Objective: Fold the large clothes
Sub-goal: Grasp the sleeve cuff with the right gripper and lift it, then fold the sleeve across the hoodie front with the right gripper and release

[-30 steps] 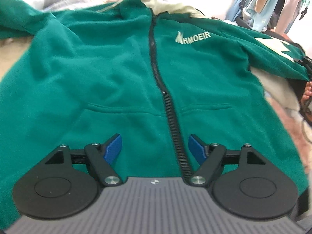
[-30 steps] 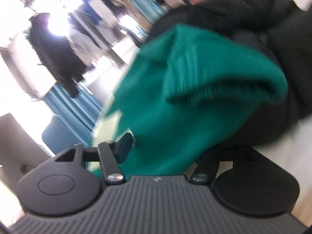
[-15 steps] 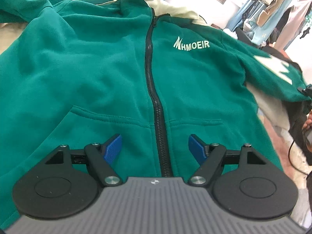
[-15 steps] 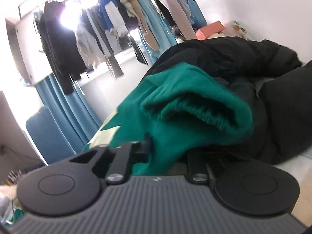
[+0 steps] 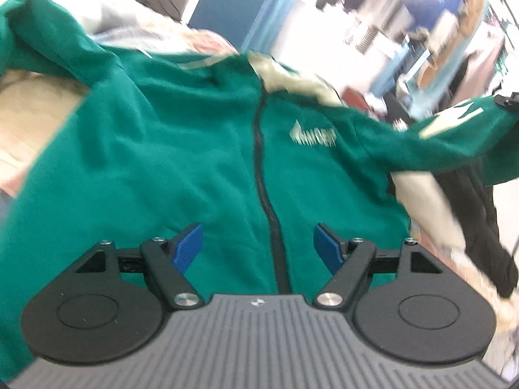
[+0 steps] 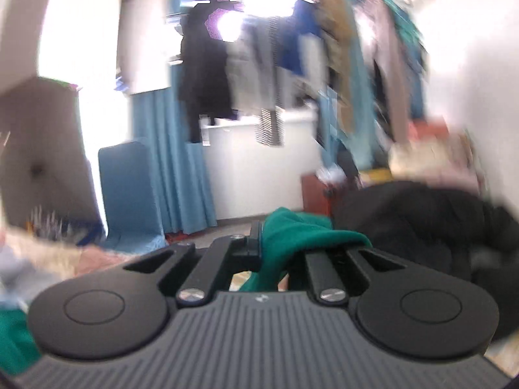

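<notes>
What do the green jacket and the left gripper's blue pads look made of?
Green jacket: looks like soft matte fleece or brushed knit, going by its fuzzy, unshiny surface and rounded folds; a black toothed zip runs down the front. Blue pads: probably rubber or ribbed plastic, judging by the fine ridges and dull finish.

Green zip jacket [image 5: 181,149] spread flat over pale bedding [image 5: 29,123]

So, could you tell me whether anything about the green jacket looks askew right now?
Yes: the green jacket lies front-up and zipped, but one sleeve is stretched off to the side, its cuff clamped in the right gripper. Nothing looks damaged.
</notes>
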{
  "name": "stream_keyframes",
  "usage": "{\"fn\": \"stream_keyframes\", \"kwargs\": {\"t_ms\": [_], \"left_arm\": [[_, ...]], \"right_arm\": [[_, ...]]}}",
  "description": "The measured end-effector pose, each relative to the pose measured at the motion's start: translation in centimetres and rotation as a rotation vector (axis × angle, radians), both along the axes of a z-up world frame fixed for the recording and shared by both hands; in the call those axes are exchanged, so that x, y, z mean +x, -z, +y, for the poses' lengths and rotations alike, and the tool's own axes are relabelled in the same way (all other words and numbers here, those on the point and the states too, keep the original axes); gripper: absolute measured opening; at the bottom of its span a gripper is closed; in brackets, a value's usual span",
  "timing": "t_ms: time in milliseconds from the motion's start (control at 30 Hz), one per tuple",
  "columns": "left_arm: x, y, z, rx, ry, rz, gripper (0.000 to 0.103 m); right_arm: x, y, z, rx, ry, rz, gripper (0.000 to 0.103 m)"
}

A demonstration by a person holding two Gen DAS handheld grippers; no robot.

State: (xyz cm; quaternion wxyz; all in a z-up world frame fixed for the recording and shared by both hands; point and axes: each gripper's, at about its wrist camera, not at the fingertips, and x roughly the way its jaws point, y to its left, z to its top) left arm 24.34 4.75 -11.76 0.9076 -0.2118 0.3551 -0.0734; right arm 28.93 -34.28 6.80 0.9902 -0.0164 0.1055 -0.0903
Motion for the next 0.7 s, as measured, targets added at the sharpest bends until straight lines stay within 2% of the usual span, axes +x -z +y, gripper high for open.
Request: {"fn": "stream_keyframes", "kwargs": {"t_ms": [67, 167, 300, 500, 600, 700], "left_arm": [[-0.1, -0.5, 1.7, -0.028, -0.048, -0.014, 0.079], [-0.1, -1.0, 4.4, -0.08, -0.114, -0.027, 0.079], [0.2, -1.0, 6.8, -0.112, -0.158, -0.03, 0.079], [0.4, 0.3, 9.3, -0.206, -0.222, 0.002, 0.079], [0.5, 0.6, 9.1, -0.176, -0.208, 0.003, 0.079], [0.7, 0.8, 8.6, -0.135, -0.191, 0.001, 0.079]], "right_arm": [[0.3, -0.4, 4.2, -0.113, -0.082, 0.011, 0.008], [-0.2, 1.2, 11.2, -0.289, -0.215, 0.047, 0.009], [-2.4, 8.3, 19.9, -0.474, -0.382, 0.137, 0.009], [-5.5, 19.1, 27.7, -0.54, -0.541, 0.307, 0.009], [-6.5, 21.9, 29.3, -0.506, -0.55, 0.36, 0.011], [-6.6, 21.9, 28.9, -0.463, -0.54, 0.367, 0.011]]}}
